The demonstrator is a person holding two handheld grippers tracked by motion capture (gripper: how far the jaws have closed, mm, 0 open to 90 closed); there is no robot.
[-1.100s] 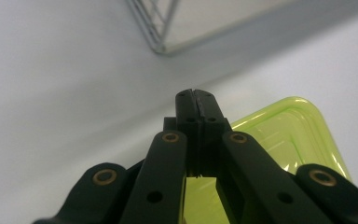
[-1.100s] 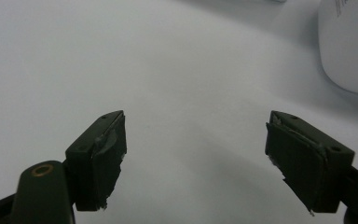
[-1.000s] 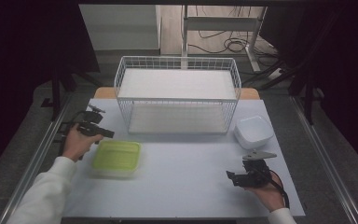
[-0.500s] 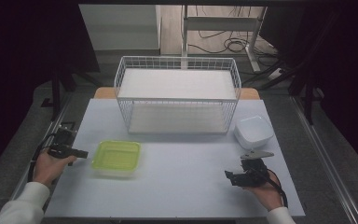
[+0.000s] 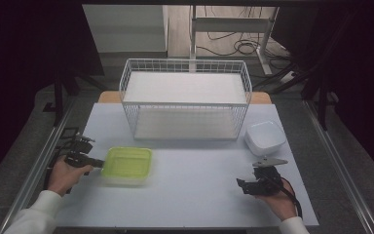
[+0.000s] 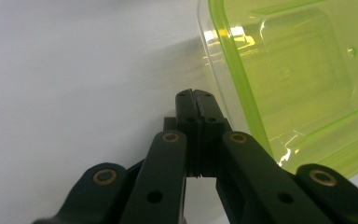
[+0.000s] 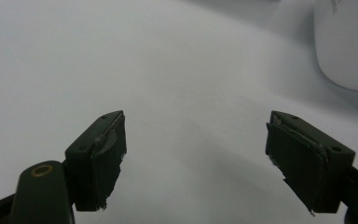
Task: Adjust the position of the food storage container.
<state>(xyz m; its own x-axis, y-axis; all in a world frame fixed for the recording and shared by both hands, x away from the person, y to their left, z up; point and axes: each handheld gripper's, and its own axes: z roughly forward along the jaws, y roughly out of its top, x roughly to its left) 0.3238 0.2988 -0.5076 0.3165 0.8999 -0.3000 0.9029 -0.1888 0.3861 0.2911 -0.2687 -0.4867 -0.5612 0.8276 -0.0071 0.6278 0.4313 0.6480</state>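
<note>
A lime-green translucent container [image 5: 126, 165] lies on the white table [image 5: 195, 195], front left. My left gripper [image 5: 96, 163] is shut with nothing held, its tips at the container's left edge. In the left gripper view the closed jaws [image 6: 196, 99] sit just beside the green container [image 6: 298, 79]; I cannot tell whether they touch it. My right gripper [image 5: 243, 185] rests low at the front right, open and empty. In the right gripper view its gripper [image 7: 193, 154] faces bare table, with the white bowl [image 7: 349, 46] off to the upper right.
A white wire basket [image 5: 185, 100] stands across the back middle of the table. A white square bowl [image 5: 265, 137] sits to its right, just beyond the right hand. The table's edges and metal rails run along both sides.
The left hand came down and back from beside the basket toward the front left, then edged right to the green container's side. The right hand and the container stayed put.
</note>
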